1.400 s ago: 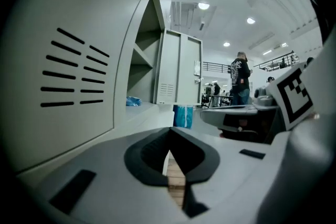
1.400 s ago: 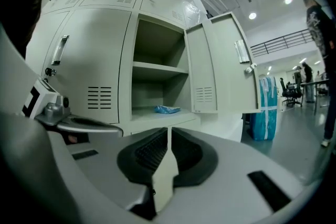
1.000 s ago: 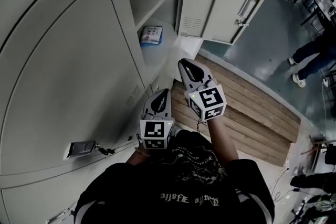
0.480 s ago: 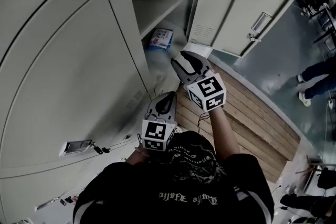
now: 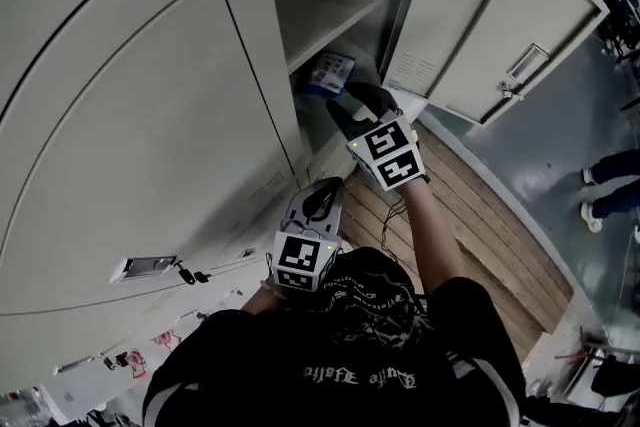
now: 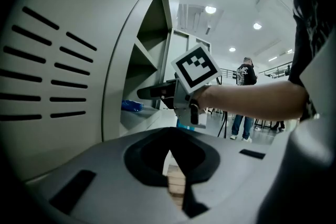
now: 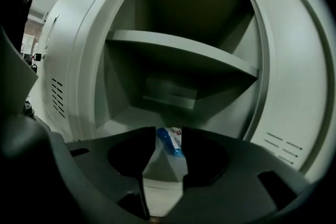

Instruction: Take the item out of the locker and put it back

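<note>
A blue and white packet (image 5: pixel 331 72) lies on the bottom of the open locker compartment (image 5: pixel 300 35). My right gripper (image 5: pixel 340 99) reaches into the locker mouth just short of the packet. Its jaws have just been opening and now stand apart with nothing between them. In the right gripper view the packet (image 7: pixel 170 140) shows beyond the gap of the right gripper (image 7: pixel 168 139). My left gripper (image 5: pixel 322 191) hangs back low by the closed door, its tips (image 6: pixel 169 153) together and empty. The left gripper view shows the packet (image 6: pixel 131 106) from the side.
The locker's door (image 5: pixel 480 25) swings open to the right. A closed locker door (image 5: pixel 130 115) with keys in its lock (image 5: pixel 185 273) fills the left. A shelf (image 5: pixel 335 15) spans the compartment above the packet. Wooden planks (image 5: pixel 480 215) lie below; a person's legs (image 5: pixel 612 185) stand at the right.
My right gripper has moved forward toward the locker opening and the packet, rolling a little, and its jaws have gone from shut to open. The left gripper has stayed put.
</note>
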A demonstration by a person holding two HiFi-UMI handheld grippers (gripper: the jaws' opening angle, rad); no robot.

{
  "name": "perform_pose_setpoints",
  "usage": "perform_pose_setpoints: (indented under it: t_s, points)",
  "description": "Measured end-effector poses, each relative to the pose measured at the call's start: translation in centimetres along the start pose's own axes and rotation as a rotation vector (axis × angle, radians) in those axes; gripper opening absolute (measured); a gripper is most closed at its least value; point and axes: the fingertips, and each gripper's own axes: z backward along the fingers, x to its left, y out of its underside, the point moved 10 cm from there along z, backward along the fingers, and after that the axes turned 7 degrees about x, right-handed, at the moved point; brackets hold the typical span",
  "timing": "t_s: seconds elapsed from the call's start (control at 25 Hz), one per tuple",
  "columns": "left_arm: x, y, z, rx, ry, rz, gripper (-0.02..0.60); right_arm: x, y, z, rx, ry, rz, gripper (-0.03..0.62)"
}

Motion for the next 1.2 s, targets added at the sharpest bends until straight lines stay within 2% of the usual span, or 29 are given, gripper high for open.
perform_pose_setpoints:
  t_s: [0.36,0.72,0.96,1.2]
  points:
    - [0.4,0.4,0.3,0.008,-0.072,0.014,0.006,-0.8,-0.3,-4.0,0.121,-0.035,0.134,0.156]
    - [0.9,0.7,0.1,0.011,-0.116,0.010,0.006,-1.6,1.1,-6.1,0.216,-0.067,0.123,0.156]
    - [0.4,0.6,-0.5,0.010,-0.083,-0.042,0.006,-1.8,0.9,-6.6,0.232,-0.088,0.108,0.104]
    - [1.0,0.7,-0.8,0.017,-0.096,-0.026,0.006,-2.1,0.5,-6.8,0.241,-0.078,0.092,0.067]
